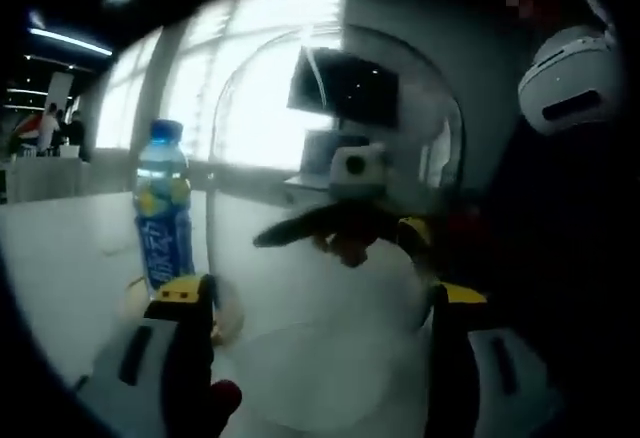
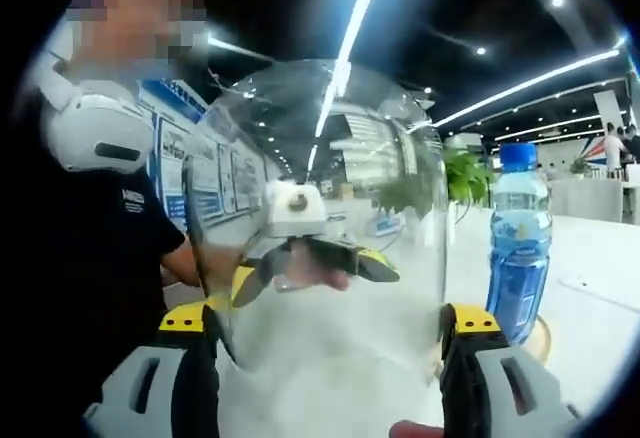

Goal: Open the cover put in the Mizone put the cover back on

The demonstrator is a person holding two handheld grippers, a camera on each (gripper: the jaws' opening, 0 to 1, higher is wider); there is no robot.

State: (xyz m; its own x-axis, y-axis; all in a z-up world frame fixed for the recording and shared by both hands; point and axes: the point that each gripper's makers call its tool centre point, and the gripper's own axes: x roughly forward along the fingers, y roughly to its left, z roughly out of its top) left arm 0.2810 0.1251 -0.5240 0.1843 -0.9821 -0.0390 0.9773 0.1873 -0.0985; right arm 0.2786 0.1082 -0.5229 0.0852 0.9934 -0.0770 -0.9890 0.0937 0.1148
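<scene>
A clear glass dome cover [image 1: 330, 358] stands between the wide-set jaws of my left gripper [image 1: 320, 293], and its sides touch both yellow-tipped fingers. Through the glass I see my right gripper [image 1: 340, 233] on the far side. The right gripper view has the same cover [image 2: 330, 158] between the jaws of my right gripper [image 2: 328, 318], with my left gripper [image 2: 310, 258] visible through it. The Mizone bottle [image 1: 163, 208], blue-capped with a blue label, stands upright on the white table to the left of the cover. In the right gripper view the bottle [image 2: 520, 248] stands to the right.
A round tan base [image 2: 543, 340] lies at the foot of the bottle on the white table [image 1: 60, 258]. A person in a black shirt [image 2: 90, 258] stands close behind the cover. A dark monitor [image 1: 345, 88] hangs beyond. People stand far off [image 2: 612, 153].
</scene>
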